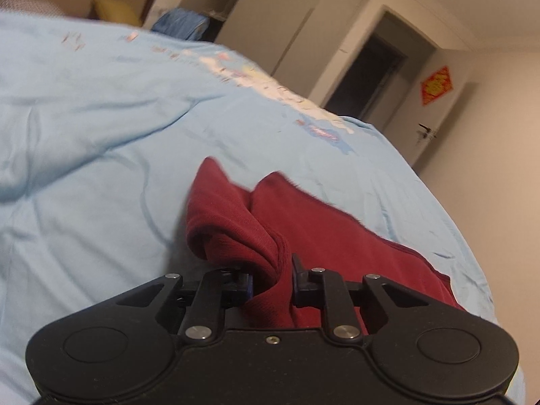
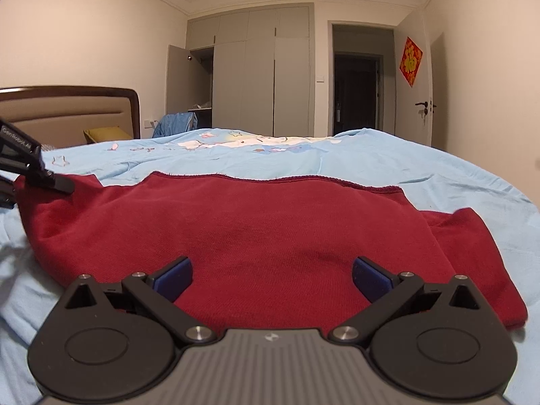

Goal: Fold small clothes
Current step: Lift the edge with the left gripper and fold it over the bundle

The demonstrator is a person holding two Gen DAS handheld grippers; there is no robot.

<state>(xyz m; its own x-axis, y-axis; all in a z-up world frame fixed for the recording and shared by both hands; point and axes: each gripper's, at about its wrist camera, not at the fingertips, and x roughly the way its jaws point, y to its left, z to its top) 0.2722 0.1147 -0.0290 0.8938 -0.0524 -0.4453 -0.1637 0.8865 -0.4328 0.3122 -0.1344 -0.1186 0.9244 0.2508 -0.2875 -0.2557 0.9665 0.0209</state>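
Observation:
A dark red knit garment (image 2: 243,229) lies spread across the light blue bed cover (image 2: 388,165). My left gripper (image 1: 271,275) is shut on a bunched fold of the red garment (image 1: 236,233) at its left corner, lifting it slightly; that same left gripper (image 2: 50,179) shows at the left edge of the right wrist view. My right gripper (image 2: 271,273) hovers open just over the garment's near edge, its blue pads (image 2: 175,276) wide apart with nothing between them. A sleeve (image 2: 472,233) sticks out to the right.
The bed has a brown headboard (image 2: 84,108) at the left with a yellow pillow (image 2: 104,133). Grey wardrobes (image 2: 256,81), a dark doorway (image 2: 357,91) and a door (image 2: 435,94) with a red decoration (image 2: 410,61) stand beyond the bed.

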